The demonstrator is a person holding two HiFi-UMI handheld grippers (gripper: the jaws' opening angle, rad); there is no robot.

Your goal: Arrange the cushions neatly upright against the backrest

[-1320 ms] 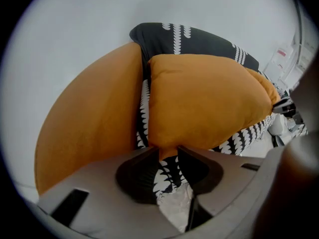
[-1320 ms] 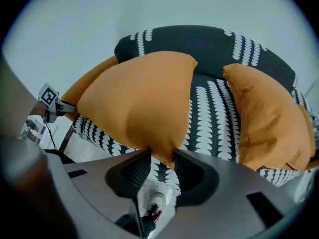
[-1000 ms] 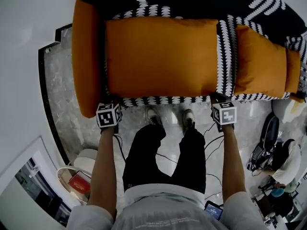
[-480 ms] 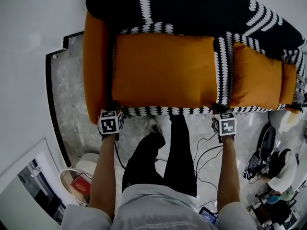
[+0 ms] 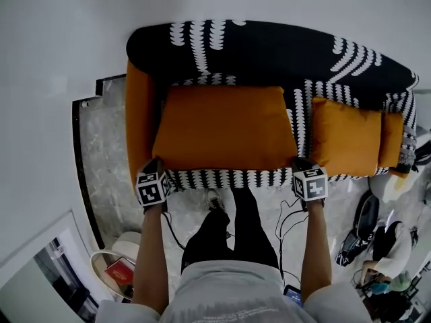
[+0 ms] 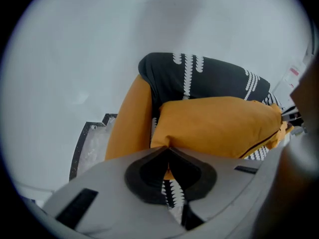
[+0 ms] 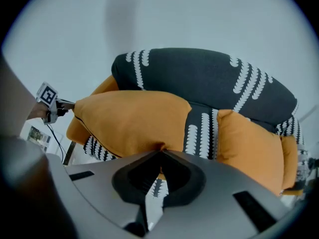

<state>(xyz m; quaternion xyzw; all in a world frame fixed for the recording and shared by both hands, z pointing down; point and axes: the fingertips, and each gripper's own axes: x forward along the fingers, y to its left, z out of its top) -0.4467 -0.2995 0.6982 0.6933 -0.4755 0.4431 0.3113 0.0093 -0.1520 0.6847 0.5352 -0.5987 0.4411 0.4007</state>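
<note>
A large orange cushion (image 5: 225,126) lies across the seat of a black sofa with white patterns (image 5: 269,49). My left gripper (image 5: 156,168) is shut on its near left corner (image 6: 167,151). My right gripper (image 5: 302,165) is shut on its near right corner (image 7: 160,152). Both pairs of jaws have just been closing, with cushion fabric pinched between them. The cushion's near edge hangs raised from the two grips. A smaller orange cushion (image 5: 345,136) lies on the seat to the right, apart from the large one.
The sofa has an orange armrest (image 5: 139,123) at the left and another orange piece (image 5: 390,140) at the far right. Cables (image 5: 286,217) trail on the floor. A round white side table (image 5: 114,268) stands lower left. A person (image 5: 377,274) and dark gear (image 5: 360,224) are lower right.
Both grippers have risen with the big cushion's near corners. The view has drawn back from the sofa, so its whole backrest now shows. The person's legs have shifted.
</note>
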